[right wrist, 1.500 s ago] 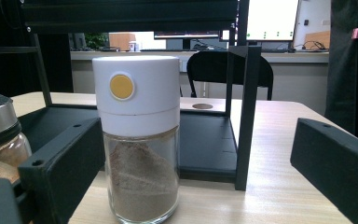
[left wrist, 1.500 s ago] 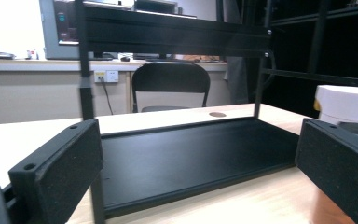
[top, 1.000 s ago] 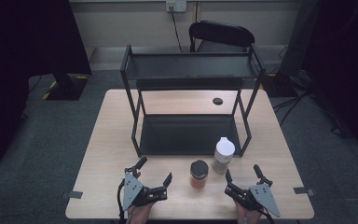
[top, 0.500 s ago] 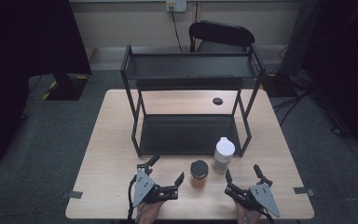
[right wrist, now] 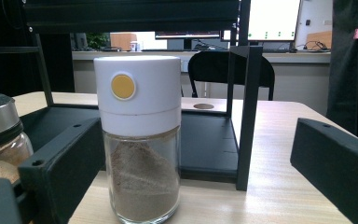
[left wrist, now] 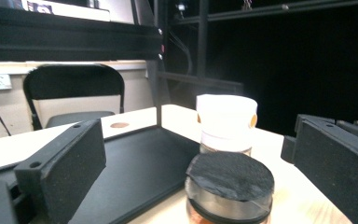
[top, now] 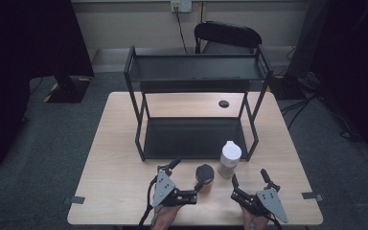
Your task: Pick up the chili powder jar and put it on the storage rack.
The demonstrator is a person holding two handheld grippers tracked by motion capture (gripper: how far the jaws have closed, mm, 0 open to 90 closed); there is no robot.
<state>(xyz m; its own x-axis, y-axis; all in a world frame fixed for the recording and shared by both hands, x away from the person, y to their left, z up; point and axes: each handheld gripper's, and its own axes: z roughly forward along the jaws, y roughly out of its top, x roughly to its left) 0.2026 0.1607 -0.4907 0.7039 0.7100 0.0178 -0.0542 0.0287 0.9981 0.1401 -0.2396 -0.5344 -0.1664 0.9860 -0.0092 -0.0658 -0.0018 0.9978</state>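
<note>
Left gripper (top: 188, 176), jaws spread wide, flanks the dark-lidded jar (top: 204, 174); centre it, then squeeze below the lid.

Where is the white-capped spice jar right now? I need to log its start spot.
In the high view the white-capped jar stands upright on the table's near right part, by the black rack's front right leg, with the dark-lidded jar just to its left.

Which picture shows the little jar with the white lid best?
The right gripper view: the white-lidded jar stands close and whole, yellow dot and brown powder clear. The left gripper view shows its top behind the dark-lidded jar. The high view shows it small, from above.
</note>
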